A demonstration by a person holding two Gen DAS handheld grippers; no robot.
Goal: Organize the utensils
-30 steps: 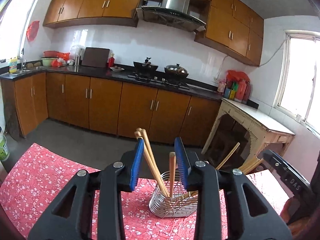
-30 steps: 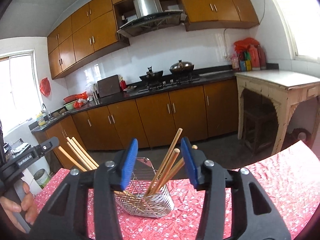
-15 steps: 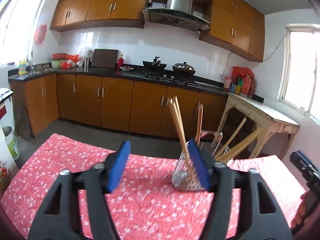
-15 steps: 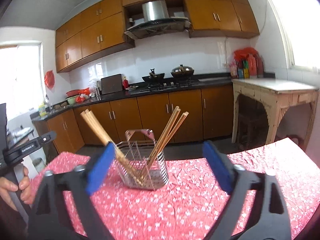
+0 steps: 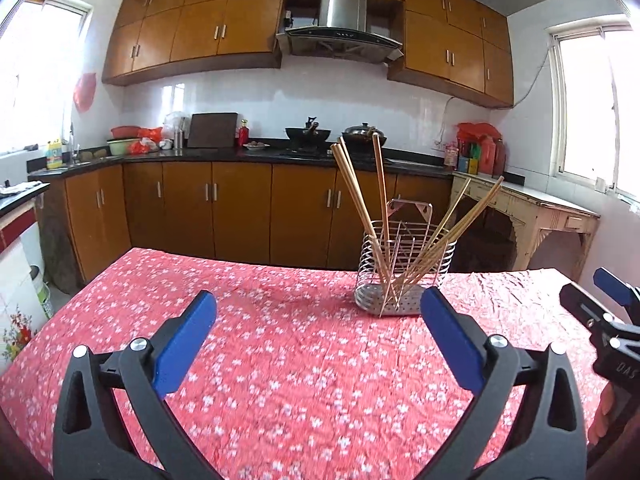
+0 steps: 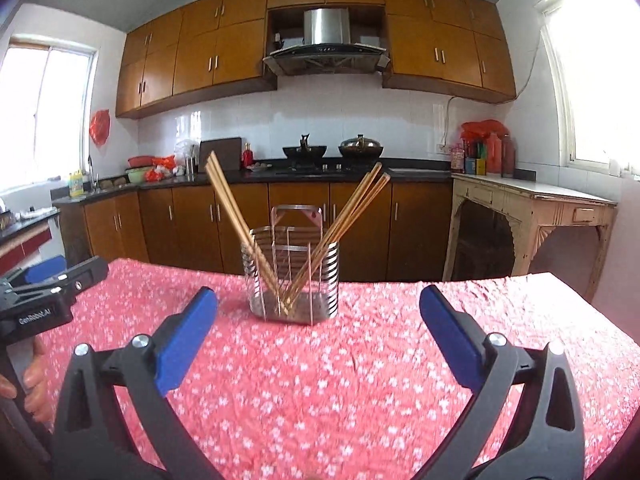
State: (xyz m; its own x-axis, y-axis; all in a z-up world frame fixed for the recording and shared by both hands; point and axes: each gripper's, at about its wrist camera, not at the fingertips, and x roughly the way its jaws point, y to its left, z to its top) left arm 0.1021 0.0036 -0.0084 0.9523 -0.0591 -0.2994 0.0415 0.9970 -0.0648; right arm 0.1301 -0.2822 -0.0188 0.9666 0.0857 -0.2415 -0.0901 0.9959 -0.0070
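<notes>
A wire metal utensil holder (image 5: pixel 404 276) (image 6: pixel 294 280) stands on the table's red floral cloth (image 5: pixel 280 340), toward the far edge. Several wooden chopsticks (image 5: pixel 356 192) (image 6: pixel 228 200) lean out of it to both sides. My left gripper (image 5: pixel 318 296) hangs low over the cloth, short of the holder and left of it. Its jaws are opening wide, with nothing between them. My right gripper (image 6: pixel 319 292) faces the holder from the near side. Its jaws are opening too, and they hold nothing. Each view catches one of the other gripper's fingers (image 5: pixel 614 290) (image 6: pixel 44 274) at its edge.
Wooden cabinets under a dark counter (image 5: pixel 224 156) run along the far wall, with pots on the stove. A cream side table (image 6: pixel 532 196) stands at the right beyond the cloth. A hand (image 6: pixel 36 384) grips the left tool at the table's left edge.
Both grippers have drawn back from the holder and sunk toward the table while their jaws spread from narrow to wide. The chopsticks stay in the holder.
</notes>
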